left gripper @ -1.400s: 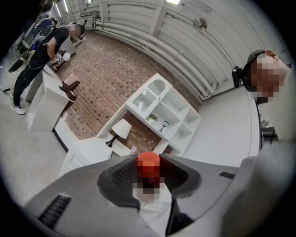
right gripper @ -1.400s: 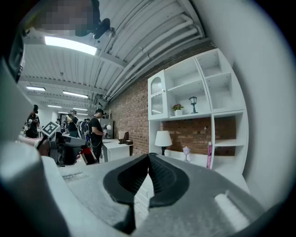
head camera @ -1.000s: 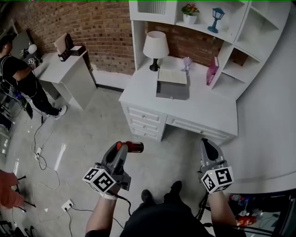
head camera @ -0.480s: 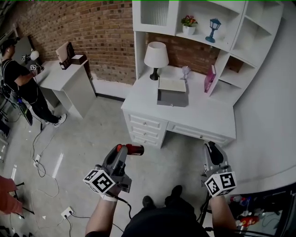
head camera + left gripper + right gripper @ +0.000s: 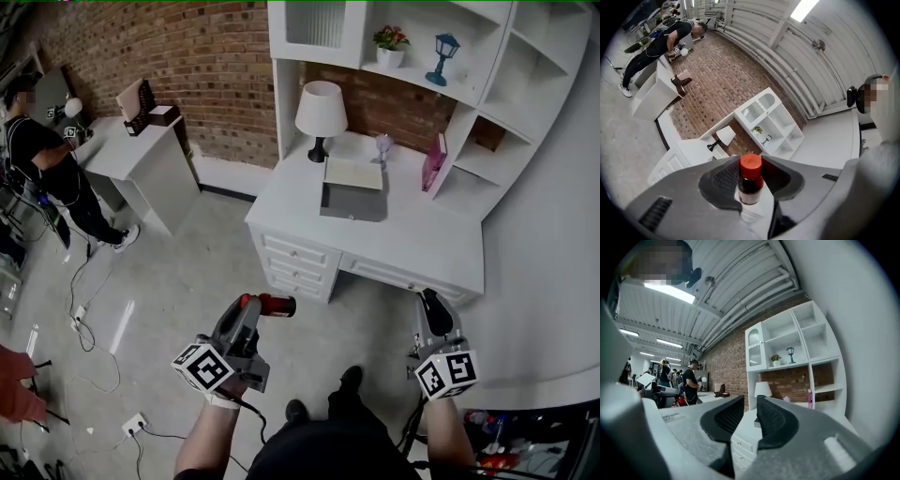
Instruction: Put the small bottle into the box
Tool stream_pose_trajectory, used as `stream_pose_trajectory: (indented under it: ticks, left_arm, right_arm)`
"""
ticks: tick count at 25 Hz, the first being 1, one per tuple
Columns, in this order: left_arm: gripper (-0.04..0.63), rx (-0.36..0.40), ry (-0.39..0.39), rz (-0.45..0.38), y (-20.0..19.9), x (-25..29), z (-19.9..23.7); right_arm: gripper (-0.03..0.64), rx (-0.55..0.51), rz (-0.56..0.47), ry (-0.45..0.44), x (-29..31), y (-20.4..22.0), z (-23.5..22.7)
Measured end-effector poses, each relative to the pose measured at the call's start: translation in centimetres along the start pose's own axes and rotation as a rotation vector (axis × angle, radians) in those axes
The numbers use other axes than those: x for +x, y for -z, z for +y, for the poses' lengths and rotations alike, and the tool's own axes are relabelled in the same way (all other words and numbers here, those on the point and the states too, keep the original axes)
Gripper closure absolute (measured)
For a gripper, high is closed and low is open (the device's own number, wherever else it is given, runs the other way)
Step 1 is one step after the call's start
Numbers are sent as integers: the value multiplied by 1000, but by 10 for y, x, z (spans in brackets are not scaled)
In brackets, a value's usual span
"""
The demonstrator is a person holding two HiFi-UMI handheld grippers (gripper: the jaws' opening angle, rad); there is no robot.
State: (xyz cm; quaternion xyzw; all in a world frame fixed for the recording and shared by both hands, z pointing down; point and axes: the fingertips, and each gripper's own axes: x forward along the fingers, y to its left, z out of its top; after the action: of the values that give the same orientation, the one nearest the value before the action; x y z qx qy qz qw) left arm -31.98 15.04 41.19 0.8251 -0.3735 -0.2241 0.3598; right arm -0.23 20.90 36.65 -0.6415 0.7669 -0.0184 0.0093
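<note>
A grey open box [image 5: 352, 192] sits toward the back edge of a white drawered desk [image 5: 412, 239] against a red brick wall [image 5: 187, 66]. The left gripper [image 5: 251, 305] clamps a small red-capped dark bottle [image 5: 278, 305]; the right gripper [image 5: 431, 305] is barely ajar and empty.

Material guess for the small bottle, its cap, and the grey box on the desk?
Small bottle: dark glossy body, glass or hard plastic, cannot tell which. Cap: red, smooth, looks like moulded plastic. Box: matte grey walls, pale panel on top; maybe card or painted wood, too far to say.
</note>
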Motion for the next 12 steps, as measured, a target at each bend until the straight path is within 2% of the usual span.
stream_pose_trajectory:
  ticks: [12]
  left_arm:
    - [454, -16, -83, -41, 21, 111, -8]
  right_arm:
    - [541, 86, -4, -90, 79, 10, -106]
